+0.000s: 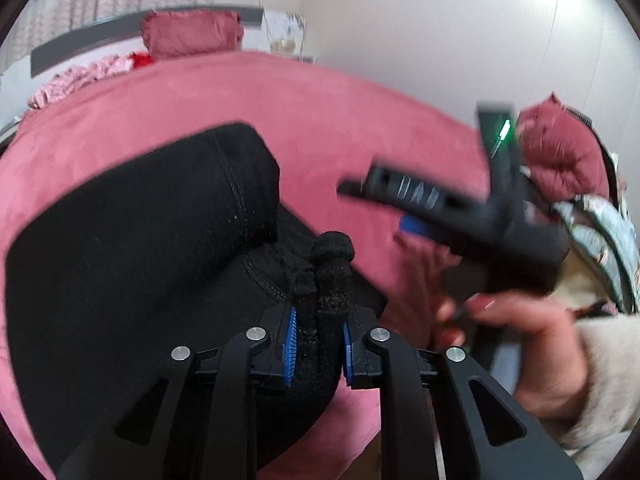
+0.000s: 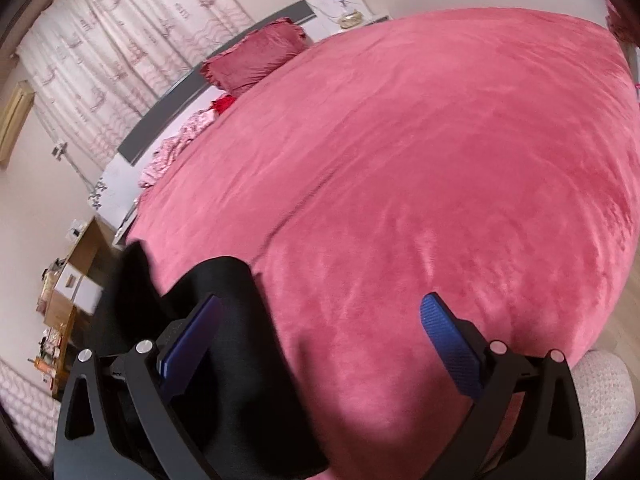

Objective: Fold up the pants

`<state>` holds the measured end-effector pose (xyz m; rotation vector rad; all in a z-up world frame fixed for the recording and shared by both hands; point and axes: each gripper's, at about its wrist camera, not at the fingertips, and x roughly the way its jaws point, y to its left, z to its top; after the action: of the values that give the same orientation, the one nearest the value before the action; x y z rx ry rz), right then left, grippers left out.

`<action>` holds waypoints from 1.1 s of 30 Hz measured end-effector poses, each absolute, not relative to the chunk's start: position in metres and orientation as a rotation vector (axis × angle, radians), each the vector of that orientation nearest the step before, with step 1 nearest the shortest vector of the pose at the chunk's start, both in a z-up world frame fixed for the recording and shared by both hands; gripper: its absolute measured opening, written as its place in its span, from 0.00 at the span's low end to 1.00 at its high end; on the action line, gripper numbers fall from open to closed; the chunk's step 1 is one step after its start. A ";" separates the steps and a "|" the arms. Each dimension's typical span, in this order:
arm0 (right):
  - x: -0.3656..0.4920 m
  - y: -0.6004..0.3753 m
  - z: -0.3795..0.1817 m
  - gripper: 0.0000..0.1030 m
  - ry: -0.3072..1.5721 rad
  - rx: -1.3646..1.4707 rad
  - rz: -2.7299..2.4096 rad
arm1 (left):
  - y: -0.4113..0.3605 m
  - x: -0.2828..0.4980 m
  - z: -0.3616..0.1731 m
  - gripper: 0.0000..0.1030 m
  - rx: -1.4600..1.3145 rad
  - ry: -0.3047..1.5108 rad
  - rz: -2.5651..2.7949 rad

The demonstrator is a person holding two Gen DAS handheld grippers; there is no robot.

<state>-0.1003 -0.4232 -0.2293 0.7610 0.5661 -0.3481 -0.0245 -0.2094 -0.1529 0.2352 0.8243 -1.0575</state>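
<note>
Left wrist view: left hand-held gripper (image 1: 318, 350) at 6 o'clock, its blue pads (image 1: 291, 346) pinched on a bunched ridge of black fabric that sticks up between them. That fabric belongs to the black pants (image 1: 132, 248), which lie folded over in a thick heap on the pink bed cover (image 1: 320, 108), filling the frame from 9 o'clock down to 6. A stitched seam runs across the upper fold.

At 3 o'clock, the right hand-held gripper (image 1: 404, 210) crosses the view, blurred, one blue pad showing underneath. A hand (image 1: 516, 336) in a cream fleecy sleeve (image 1: 608, 384) holds it, close beside the left gripper's right finger. A patterned garment and a red ruffled cushion (image 1: 560, 152) sit behind it at 2 to 3 o'clock.

Far side of bed, 11 to 12 o'clock: red pillow (image 1: 192, 34) against a dark headboard (image 1: 80, 46), crumpled pink printed cloth (image 1: 76, 80) at 10 o'clock, patterned curtains above.

Right wrist view: right hand-held gripper (image 2: 320, 332) has its jaws spread wide, nothing between the blue pads (image 2: 450, 344), only bare pink cover beneath. The pants' black edge (image 2: 224, 288) lies at 7 o'clock under the left finger. Cluttered wooden shelf (image 2: 64, 300) off the bed at 9 o'clock.
</note>
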 end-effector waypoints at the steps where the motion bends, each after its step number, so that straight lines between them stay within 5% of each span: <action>1: -0.096 -0.421 -0.226 0.97 0.565 0.755 -0.338 | -0.211 -0.025 -0.159 0.19 0.239 0.843 -1.069; 2: -0.094 -0.419 -0.225 0.97 0.564 0.747 -0.326 | -0.210 -0.026 -0.160 0.22 0.234 0.838 -1.073; 4: -0.092 -0.414 -0.222 0.97 0.557 0.733 -0.295 | -0.206 -0.028 -0.156 0.54 0.190 0.838 -1.122; 6: -0.088 -0.409 -0.218 0.97 0.553 0.723 -0.267 | -0.197 -0.030 -0.146 0.69 0.114 0.836 -1.175; 17: -0.072 -0.374 -0.207 0.97 0.554 0.625 -0.103 | -0.105 0.020 -0.121 0.69 -0.092 0.694 -0.772; 33: -0.061 -0.360 -0.214 0.97 0.596 0.572 -0.074 | -0.044 0.072 -0.174 0.69 -0.089 0.872 -0.453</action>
<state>-0.0611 -0.3600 -0.2139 0.5724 0.5961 -0.0739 0.0723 -0.0441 -0.1739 -0.0888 0.8717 -0.4526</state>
